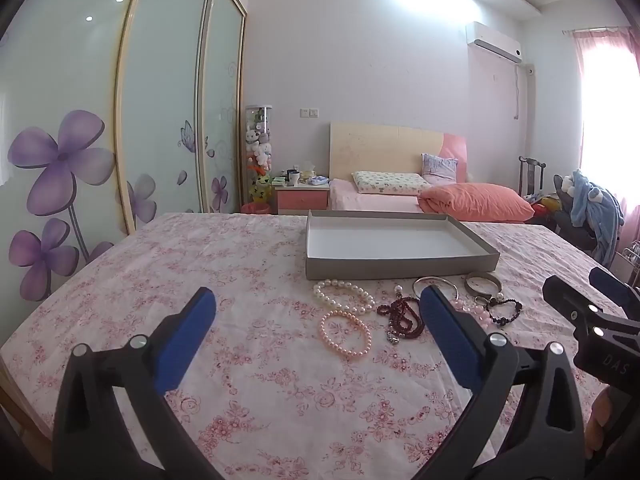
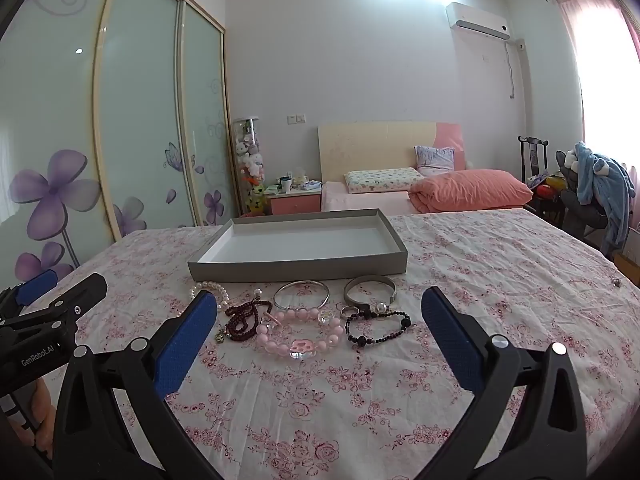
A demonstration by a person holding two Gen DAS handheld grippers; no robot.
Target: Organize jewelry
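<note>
A shallow grey box point(image 1: 400, 270) point(image 2: 296, 272) with a white inside lies empty on the floral bedsheet point(image 1: 248, 392). Just in front of it lies the jewelry: a white pearl bracelet point(image 1: 344, 296) point(image 2: 208, 290), a pink pearl bracelet point(image 1: 345, 334), dark red beads point(image 1: 400, 314) point(image 2: 242, 318), a thin silver bangle point(image 2: 301, 281), a wide grey bangle point(image 2: 370, 279), a chunky pink bead bracelet point(image 2: 298, 346) and a black bead bracelet point(image 2: 378, 338). My left gripper point(image 1: 318, 294) point(image 2: 66, 284) and right gripper point(image 2: 319, 296) point(image 1: 584, 284) both hover open, short of the pile, holding nothing.
Sliding wardrobe doors point(image 1: 160, 100) with purple flowers stand along the left. Behind the box is a second bed with an orange pillow point(image 2: 472, 190) and a bedside table point(image 1: 302, 196). A chair draped with a blue garment point(image 2: 608, 188) stands at the right.
</note>
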